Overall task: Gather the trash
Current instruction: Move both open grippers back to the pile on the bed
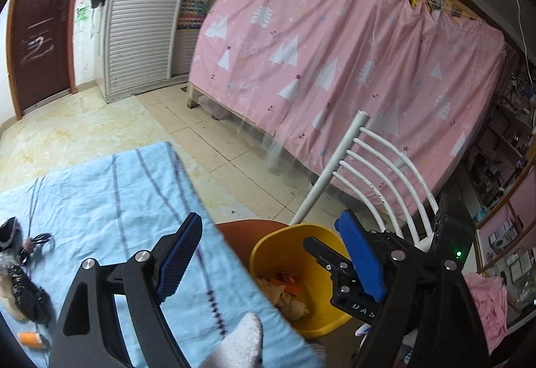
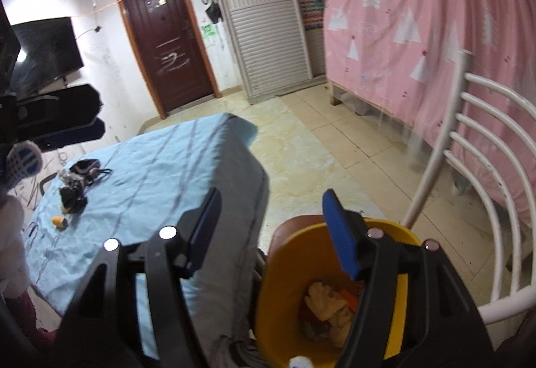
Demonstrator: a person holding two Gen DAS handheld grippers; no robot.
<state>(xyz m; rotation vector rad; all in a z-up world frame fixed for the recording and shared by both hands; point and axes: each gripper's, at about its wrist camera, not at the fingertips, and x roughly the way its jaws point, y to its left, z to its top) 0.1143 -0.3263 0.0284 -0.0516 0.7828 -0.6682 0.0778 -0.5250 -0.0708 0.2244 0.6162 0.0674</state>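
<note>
Two grippers hang over the yellow bin (image 2: pixel 288 284) with nothing between their blue pads: our left gripper (image 1: pixel 268 261) stands spread wide, our right gripper (image 2: pixel 271 234) spread too, both empty. We judge a drop just made, since crumpled tan paper (image 2: pixel 330 304) and orange scraps (image 1: pixel 288 282) lie in the bin at the lower middle of both views. More trash (image 2: pixel 75 182) waits on the table (image 2: pixel 150 167) at the left of the right view: a crinkled black wrapper, dark cords and a small orange piece (image 2: pixel 58 221). Next, we think, one gripper must swing back left to that pile and close on one piece. The bin is smooth, rounded plastic; the table wears a soft, wrinkled pale-blue cloth with thin dark stripes. A white metal chair (image 2: pixel 469 140) with curved bars stands at right.
</note>
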